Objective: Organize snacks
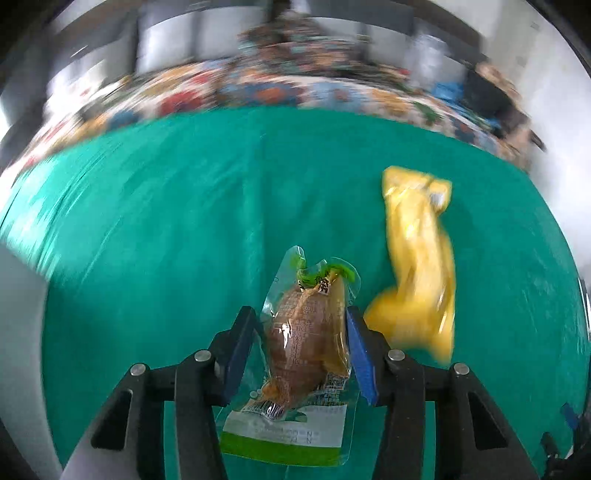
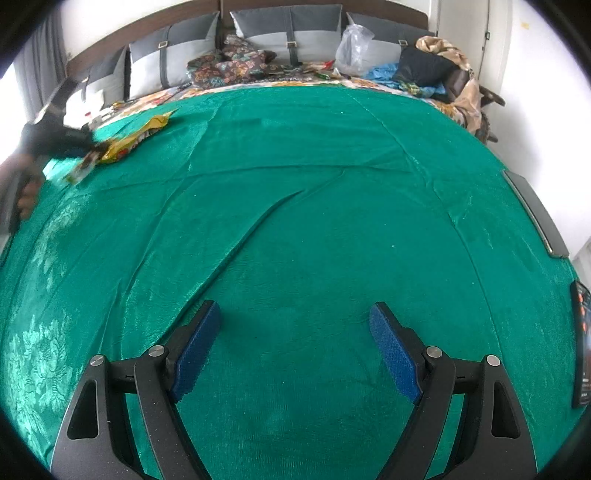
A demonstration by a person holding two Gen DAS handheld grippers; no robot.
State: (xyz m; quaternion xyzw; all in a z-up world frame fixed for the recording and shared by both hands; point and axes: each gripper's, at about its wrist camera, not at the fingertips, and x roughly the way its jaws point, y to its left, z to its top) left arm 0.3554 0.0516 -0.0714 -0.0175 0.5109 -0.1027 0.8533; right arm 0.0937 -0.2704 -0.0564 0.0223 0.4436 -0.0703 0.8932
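left gripper (image 1: 301, 328): clamped on clear snack pouch (image 1: 308, 332)
right gripper (image 2: 295, 325): wide, empty
yellow packet (image 1: 417, 258): beside pouch, on green bedspread (image 1: 184, 221)

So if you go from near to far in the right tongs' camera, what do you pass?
Right tongs → green bedspread → flowery sheet → grey cushions at the headboard.
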